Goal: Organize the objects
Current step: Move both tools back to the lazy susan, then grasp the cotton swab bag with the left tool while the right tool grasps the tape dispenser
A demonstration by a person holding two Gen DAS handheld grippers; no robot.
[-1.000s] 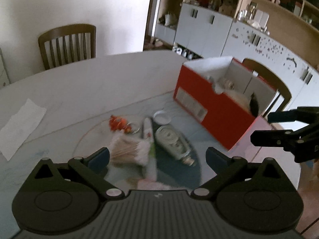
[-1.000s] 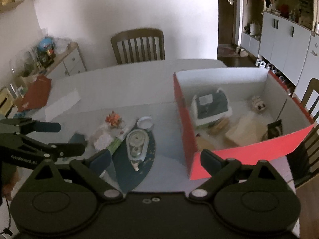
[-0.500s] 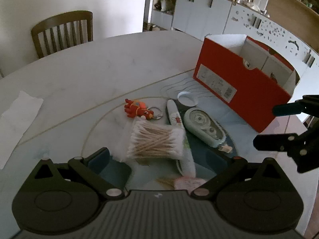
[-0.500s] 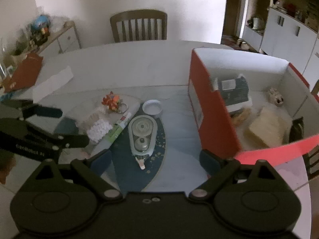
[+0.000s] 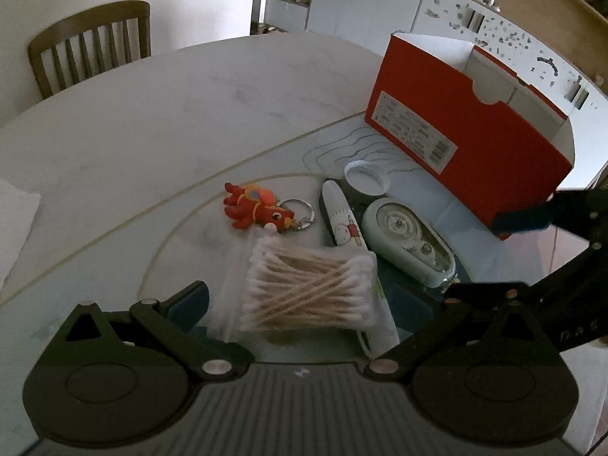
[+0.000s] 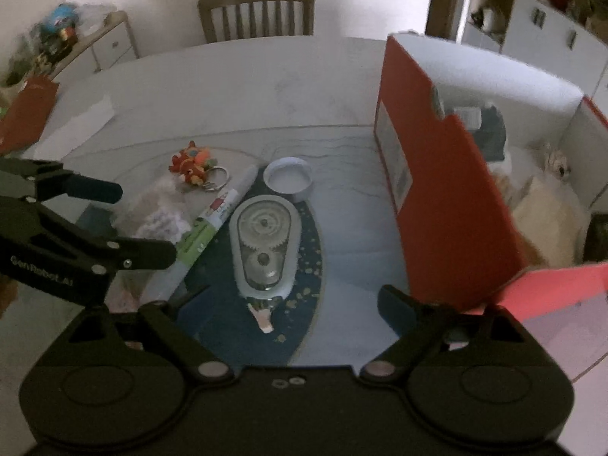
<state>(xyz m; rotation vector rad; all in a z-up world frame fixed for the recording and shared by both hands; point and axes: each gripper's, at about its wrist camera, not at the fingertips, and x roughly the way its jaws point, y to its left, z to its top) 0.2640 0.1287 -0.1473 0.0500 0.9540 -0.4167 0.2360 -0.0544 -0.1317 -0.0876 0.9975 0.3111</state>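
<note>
"GenRobot.AI" marks the left gripper (image 6: pixel 146 224); the red box's (image 5: pixel 467 133) label is unreadable. Both the left and the right gripper (image 6: pixel 292 304) gape, empty, the right's jaws just narrowing.

Both views are dim, with daylight entering from the far doorway and bright white wall behind the brown slatted wooden chair (image 5: pixel 91 43). The pale round marble worktop (image 5: pixel 159 114) carries a soft sheen. The fisheye lens bends the edges and blackens the corners. In the right wrist view the tall red cardboard box (image 6: pixel 448 205) looks smeared and soft.
</note>
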